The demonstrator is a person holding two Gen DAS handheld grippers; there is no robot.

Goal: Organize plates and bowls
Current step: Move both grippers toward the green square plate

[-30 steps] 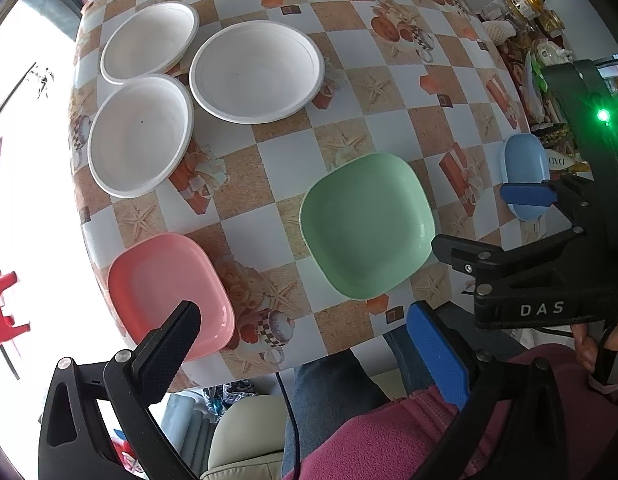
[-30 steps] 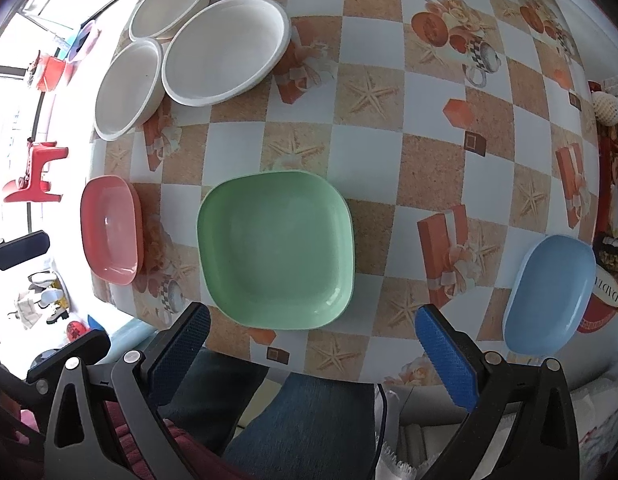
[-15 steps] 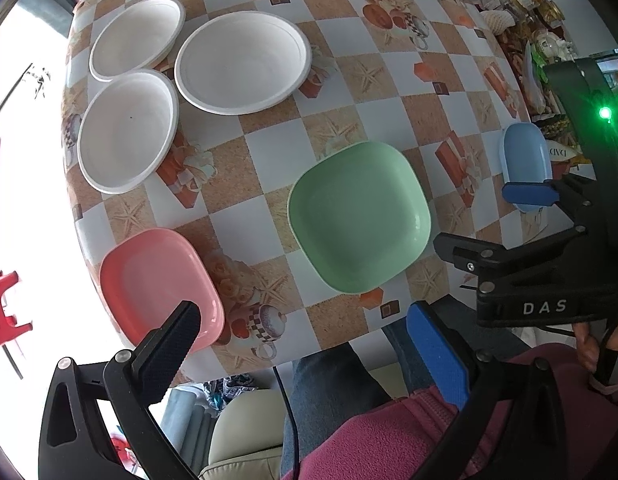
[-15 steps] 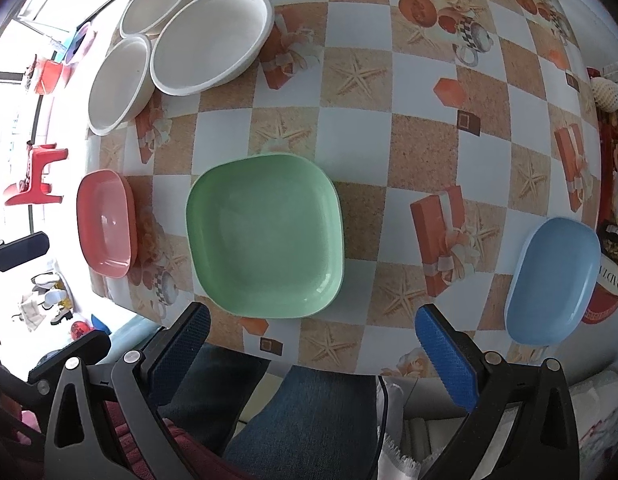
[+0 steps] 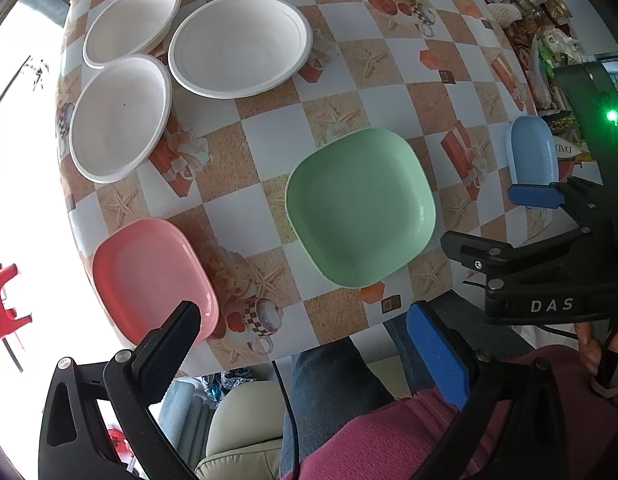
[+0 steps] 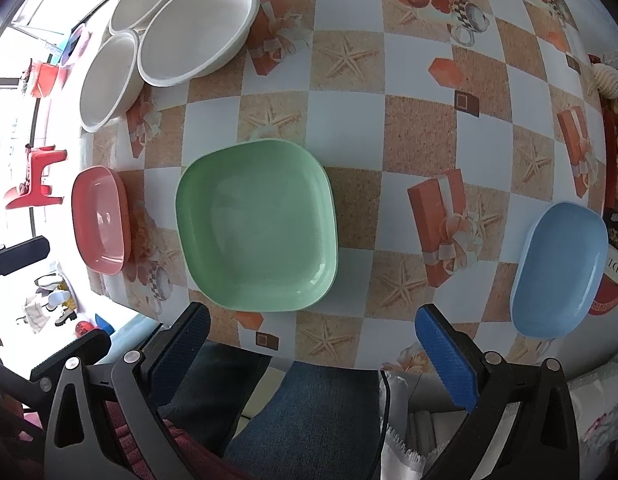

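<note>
green plate (image 6: 256, 226) nearer than before, both grippers wide, empty

- Left gripper (image 5: 305, 344): its 2 fingers spread wide, nothing between them.
- Right gripper (image 6: 313, 336): its 2 fingers likewise spread wide and empty.
- Person's hand (image 5: 597, 340) grips the right gripper's handle, seen from the left wrist view.

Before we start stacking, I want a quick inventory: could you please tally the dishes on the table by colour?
White round dishes: 3, one large and two smaller
Green square plate: 1
Pink plate: 1
Blue plate: 1
Total: 6 dishes, all lying singly and empty on the tablecloth.
</note>
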